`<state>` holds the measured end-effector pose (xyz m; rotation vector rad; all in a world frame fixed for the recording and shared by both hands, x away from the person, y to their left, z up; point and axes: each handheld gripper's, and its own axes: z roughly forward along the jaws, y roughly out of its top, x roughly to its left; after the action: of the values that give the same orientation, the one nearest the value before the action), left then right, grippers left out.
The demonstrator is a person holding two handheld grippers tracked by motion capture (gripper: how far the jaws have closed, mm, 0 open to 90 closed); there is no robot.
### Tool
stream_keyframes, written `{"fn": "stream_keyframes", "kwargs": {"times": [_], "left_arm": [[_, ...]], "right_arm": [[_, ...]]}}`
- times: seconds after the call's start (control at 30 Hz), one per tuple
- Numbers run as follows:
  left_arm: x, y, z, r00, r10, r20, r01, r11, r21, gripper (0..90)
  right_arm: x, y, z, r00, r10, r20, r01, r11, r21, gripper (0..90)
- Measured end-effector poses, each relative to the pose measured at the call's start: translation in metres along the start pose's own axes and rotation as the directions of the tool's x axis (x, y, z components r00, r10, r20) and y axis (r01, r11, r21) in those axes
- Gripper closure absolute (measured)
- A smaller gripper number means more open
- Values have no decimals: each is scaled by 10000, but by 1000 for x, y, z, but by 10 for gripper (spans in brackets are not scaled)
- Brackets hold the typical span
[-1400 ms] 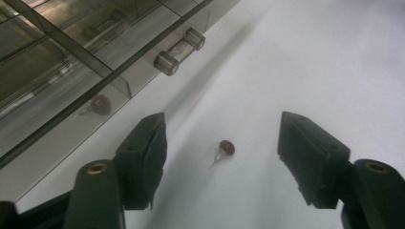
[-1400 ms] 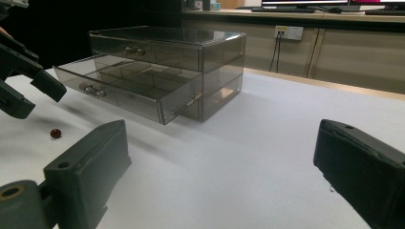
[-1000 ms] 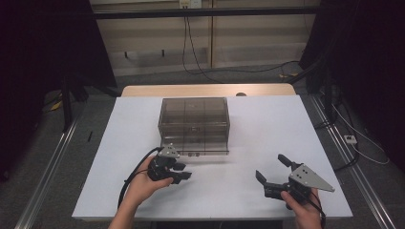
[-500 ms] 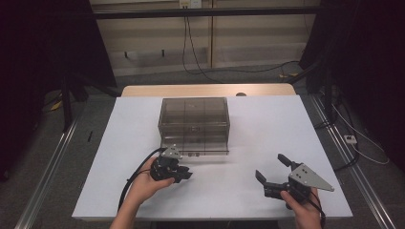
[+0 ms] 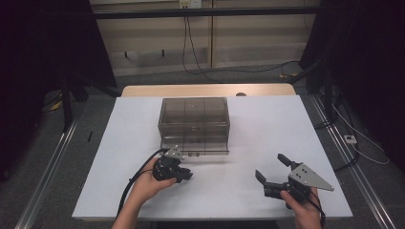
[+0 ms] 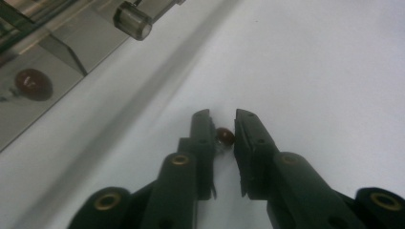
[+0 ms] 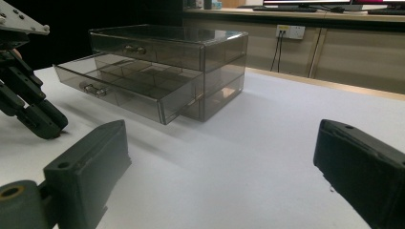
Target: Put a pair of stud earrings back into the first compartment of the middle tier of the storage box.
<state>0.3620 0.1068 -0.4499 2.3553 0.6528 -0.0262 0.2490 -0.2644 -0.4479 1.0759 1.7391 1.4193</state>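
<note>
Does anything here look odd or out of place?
One thing: a small brown bead lies loose on the white table, between the left gripper's jaws, while the drawer box has its lower drawer pulled out.

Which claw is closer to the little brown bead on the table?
The left claw. The little brown bead lies right between its two jaws on the white table, near the smoky drawer box. The right claw is open, far off to the side.
</note>
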Motion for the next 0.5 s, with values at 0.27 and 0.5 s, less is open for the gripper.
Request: {"fn": "stream_keyframes", "kwargs": {"times": [0.27,0.5], "left_arm": [[0,0,0,9999,-120,-55,120,9999,17,792],[2,2,-2,9982,-583,109,586,9979,-268,793]], "right_arm": [[1,0,0,10000,-61,-13,61,10000,-16,40],[1,1,3,9999,-75,-80,75,10000,-3,40]]}}
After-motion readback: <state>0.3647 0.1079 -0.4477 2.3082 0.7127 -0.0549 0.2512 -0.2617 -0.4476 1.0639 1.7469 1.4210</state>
